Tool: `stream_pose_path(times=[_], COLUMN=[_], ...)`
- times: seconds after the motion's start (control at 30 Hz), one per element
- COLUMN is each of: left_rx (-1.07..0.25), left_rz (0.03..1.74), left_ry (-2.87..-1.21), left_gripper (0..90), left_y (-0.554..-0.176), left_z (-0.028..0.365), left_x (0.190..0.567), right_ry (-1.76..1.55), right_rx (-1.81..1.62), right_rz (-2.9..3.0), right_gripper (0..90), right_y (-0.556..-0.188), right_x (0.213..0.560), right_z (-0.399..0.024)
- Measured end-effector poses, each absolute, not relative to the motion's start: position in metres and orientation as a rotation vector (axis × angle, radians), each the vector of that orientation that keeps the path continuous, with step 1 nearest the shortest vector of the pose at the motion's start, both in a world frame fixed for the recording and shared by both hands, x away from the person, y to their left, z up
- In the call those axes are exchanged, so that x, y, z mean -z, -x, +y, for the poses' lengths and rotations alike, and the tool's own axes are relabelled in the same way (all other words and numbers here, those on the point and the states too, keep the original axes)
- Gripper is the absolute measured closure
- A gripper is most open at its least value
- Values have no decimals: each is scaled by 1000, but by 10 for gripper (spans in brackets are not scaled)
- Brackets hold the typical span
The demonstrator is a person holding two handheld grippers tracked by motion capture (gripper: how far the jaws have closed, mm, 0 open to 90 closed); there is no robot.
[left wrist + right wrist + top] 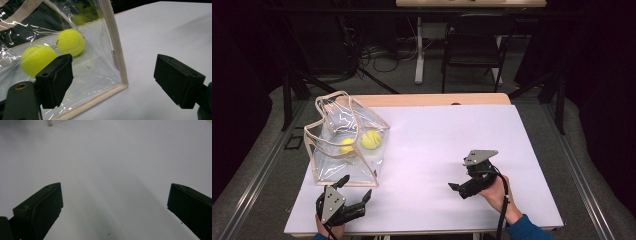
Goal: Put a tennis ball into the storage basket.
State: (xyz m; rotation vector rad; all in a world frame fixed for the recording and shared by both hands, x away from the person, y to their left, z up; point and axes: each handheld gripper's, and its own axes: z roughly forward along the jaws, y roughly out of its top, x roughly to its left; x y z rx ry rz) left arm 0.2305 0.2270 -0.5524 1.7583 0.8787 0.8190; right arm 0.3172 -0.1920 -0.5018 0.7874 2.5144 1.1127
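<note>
I have a clear bag standing at the left of the high view on the white counter, trimmed in beige, its handles rising at the top; two balls lie inside it, side by side on the bottom, seen yellow through the plastic; in the left gripper view they sit at the upper left, one ball a little farther in, the other ball nearer and partly behind my left jaw.

My left gripper sits at the lower left of the high view, just beside the bag's near bottom corner, jaws spread wide and holding nothing; the corner seam stands between the jaws without touching either; my right gripper is at lower centre-right, well apart from the bag, jaws likewise spread over bare counter.

My reading: both balls are already bagged, so the loading looks done; what is left, I judge, is handling the bag itself, and no grasp is begun.

The bag stands upright, mouth up; its long axis runs from lower left towards upper right of the high view, a narrow end towards my left gripper.
</note>
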Motion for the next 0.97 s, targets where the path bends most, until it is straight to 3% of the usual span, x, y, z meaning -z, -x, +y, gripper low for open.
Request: stream_pose_path(times=[0.97], left_rx=[-822], left_rz=[883], left_ry=[-1767], left_gripper=[160], left_y=[-231], left_z=[225], left_x=[554], right_ry=[-907], right_rx=[-1138], right_rz=[2389], right_gripper=[0], right_y=[-287], right_x=[537], right_z=[-249])
